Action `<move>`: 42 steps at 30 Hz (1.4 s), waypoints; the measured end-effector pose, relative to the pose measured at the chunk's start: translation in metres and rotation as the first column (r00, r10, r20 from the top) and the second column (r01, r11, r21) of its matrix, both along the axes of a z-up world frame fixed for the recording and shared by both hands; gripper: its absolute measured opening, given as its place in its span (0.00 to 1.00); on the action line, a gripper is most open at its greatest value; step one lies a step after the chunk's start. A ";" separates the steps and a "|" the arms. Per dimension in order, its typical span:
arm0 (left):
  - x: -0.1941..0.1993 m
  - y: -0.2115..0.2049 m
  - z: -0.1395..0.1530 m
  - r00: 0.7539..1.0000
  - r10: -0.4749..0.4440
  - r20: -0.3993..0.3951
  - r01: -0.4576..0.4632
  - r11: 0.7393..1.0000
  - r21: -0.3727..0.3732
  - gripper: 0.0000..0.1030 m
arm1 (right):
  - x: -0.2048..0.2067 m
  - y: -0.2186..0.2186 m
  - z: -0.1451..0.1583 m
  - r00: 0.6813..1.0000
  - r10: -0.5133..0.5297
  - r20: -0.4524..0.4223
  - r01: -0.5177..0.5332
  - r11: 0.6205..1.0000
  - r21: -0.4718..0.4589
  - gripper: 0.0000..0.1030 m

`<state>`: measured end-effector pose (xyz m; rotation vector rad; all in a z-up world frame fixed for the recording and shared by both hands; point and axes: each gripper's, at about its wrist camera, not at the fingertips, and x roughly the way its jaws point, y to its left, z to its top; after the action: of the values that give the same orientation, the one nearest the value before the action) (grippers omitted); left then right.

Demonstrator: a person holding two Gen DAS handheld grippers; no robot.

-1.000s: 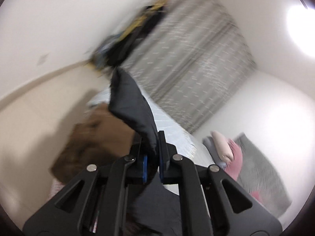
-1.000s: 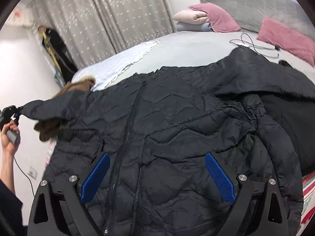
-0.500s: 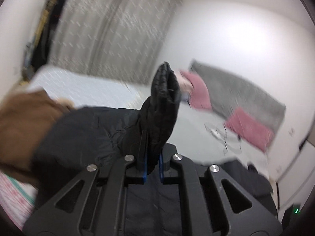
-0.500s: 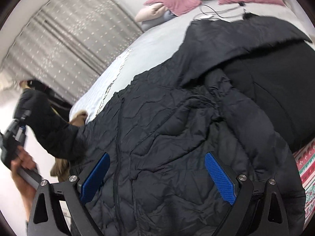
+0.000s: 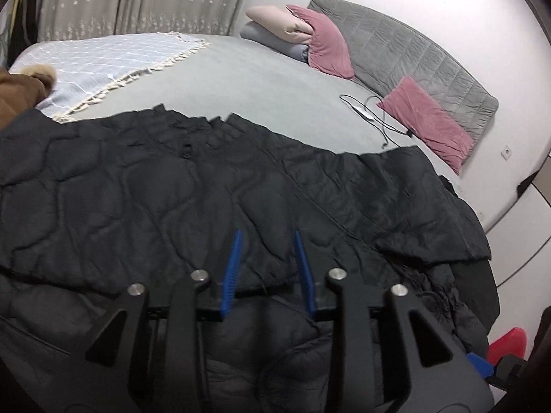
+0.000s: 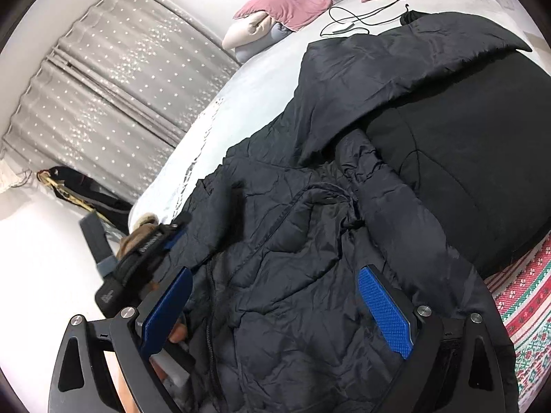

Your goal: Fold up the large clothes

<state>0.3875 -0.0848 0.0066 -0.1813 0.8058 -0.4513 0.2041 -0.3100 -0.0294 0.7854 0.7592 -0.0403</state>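
Note:
A large black quilted jacket (image 5: 137, 189) lies front up across the bed, its zipper running down the middle (image 6: 292, 241). One sleeve (image 5: 344, 206) lies folded over the body. My left gripper (image 5: 267, 237) hovers low over that sleeve. Its jaws are opening, and the blue pads (image 5: 234, 261) stand apart with no fabric pinched between them. My right gripper (image 6: 275, 272) stands wide open above the jacket's chest, holding nothing. The left tool's black housing (image 6: 134, 265) shows at the jacket's left edge, with a person's fingers under it.
The grey bed sheet (image 5: 241, 79) carries a pale blue fringed throw (image 5: 103, 58), pink pillows (image 5: 427, 120) and a black cable (image 5: 365, 110). A brown fur-trimmed coat (image 5: 17, 93) lies at the left. Another black garment (image 6: 465, 172) and a red patterned blanket (image 6: 527, 296) lie at the right.
The left gripper carried the sleeve from the left side over the jacket, came down and parted its jaws; the sleeve now rests on the jacket. The right gripper rolled and stayed open.

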 end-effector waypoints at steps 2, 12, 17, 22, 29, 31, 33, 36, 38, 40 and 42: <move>-0.001 -0.010 0.005 1.000 -0.006 0.004 0.006 1.000 0.009 0.38 | 0.002 -0.003 0.000 1.000 0.000 -0.001 0.000 1.000 0.004 0.95; 0.029 -0.029 -0.061 0.964 0.002 -0.266 0.020 0.997 0.079 0.38 | 0.005 -0.001 0.000 1.000 0.011 -0.013 -0.011 1.000 -0.011 0.95; 0.017 -0.018 -0.045 0.965 0.023 -0.261 -0.010 0.999 0.051 0.39 | 0.005 -0.004 -0.002 1.000 -0.004 -0.018 0.004 1.000 -0.023 0.95; -0.013 0.024 -0.007 0.980 0.050 -0.192 -0.035 0.996 0.078 0.66 | 0.005 -0.003 -0.002 1.000 0.000 -0.028 -0.001 0.999 -0.032 0.95; -0.056 0.116 0.006 0.949 0.195 -0.249 -0.141 0.966 0.219 0.66 | 0.008 0.011 -0.001 0.997 0.053 -0.056 -0.057 0.994 -0.091 0.95; -0.073 0.135 0.006 0.946 0.209 -0.247 -0.147 0.958 0.247 0.66 | 0.010 0.017 -0.004 0.994 0.071 -0.087 -0.081 0.990 -0.115 0.95; -0.085 0.149 -0.003 0.942 0.227 -0.248 -0.155 0.947 0.281 0.71 | 0.015 0.026 -0.013 0.983 0.114 -0.146 -0.133 0.983 -0.128 0.95; -0.087 0.159 -0.036 0.930 0.248 -0.270 -0.156 0.934 0.322 0.74 | 0.025 0.031 -0.037 0.952 0.148 -0.268 -0.183 0.977 -0.111 0.95; -0.081 0.164 -0.054 0.923 0.266 -0.278 -0.167 0.928 0.333 0.74 | 0.028 0.028 -0.049 0.938 0.134 -0.320 -0.173 0.980 -0.096 0.95; -0.079 0.166 -0.058 0.928 0.271 -0.255 -0.177 0.924 0.338 0.74 | 0.027 0.022 -0.053 0.938 0.125 -0.322 -0.155 0.986 -0.068 0.95; -0.080 0.168 -0.053 0.928 0.265 -0.262 -0.176 0.931 0.318 0.74 | 0.022 0.017 -0.051 0.945 0.106 -0.310 -0.130 0.990 -0.059 0.95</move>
<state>0.3073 0.0832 -0.0462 -0.0673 1.1282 -0.0837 0.2265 -0.2935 -0.0804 0.6642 1.0923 -0.0847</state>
